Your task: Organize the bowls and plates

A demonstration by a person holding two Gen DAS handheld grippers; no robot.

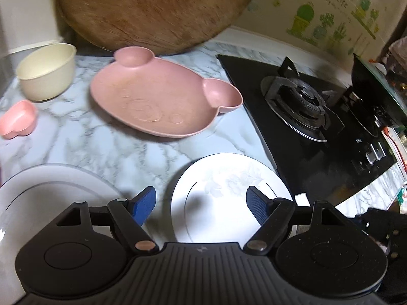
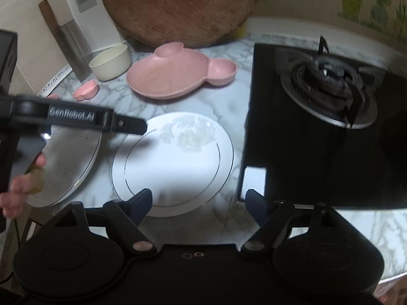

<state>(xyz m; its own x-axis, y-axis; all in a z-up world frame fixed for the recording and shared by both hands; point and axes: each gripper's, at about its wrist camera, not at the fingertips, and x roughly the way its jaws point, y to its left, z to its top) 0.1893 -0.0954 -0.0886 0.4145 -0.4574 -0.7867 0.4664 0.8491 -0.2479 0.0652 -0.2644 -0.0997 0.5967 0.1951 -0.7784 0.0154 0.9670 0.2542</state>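
Both pairs of tongs sit nearest the lenses, and both are released with nothing between their pads. Left tongs (image 1: 201, 203) hang over the near rim of a white floral plate (image 1: 229, 190) that lies flat on the marble worktop (image 1: 101, 139); the blue fingers (image 1: 145, 200) stand apart on either side of that rim without pressing on it. Right tongs (image 2: 198, 203) hover over the same plate's near edge, one dark finger above the plate, the other over bare worktop just beside the black gas hob (image 2: 318, 127). Seen from the right wrist, the left tool reaches in from the left, its tip over the far-left rim of the floral plate, with a person's hand (image 2: 17, 190) gripping it low at the frame edge.

Left of the floral plate lies a larger white plate (image 1: 51, 190), close to it but apart. Farther back rests a pink bear-shaped plate (image 1: 157, 101), then a cream bowl (image 1: 45, 71) and a small pink dish (image 1: 17, 122) to its left, all separate from one another. A round wooden board (image 1: 152, 7) leans against the wall behind them, and a cleaver (image 2: 73, 48) stands propped near the cream bowl
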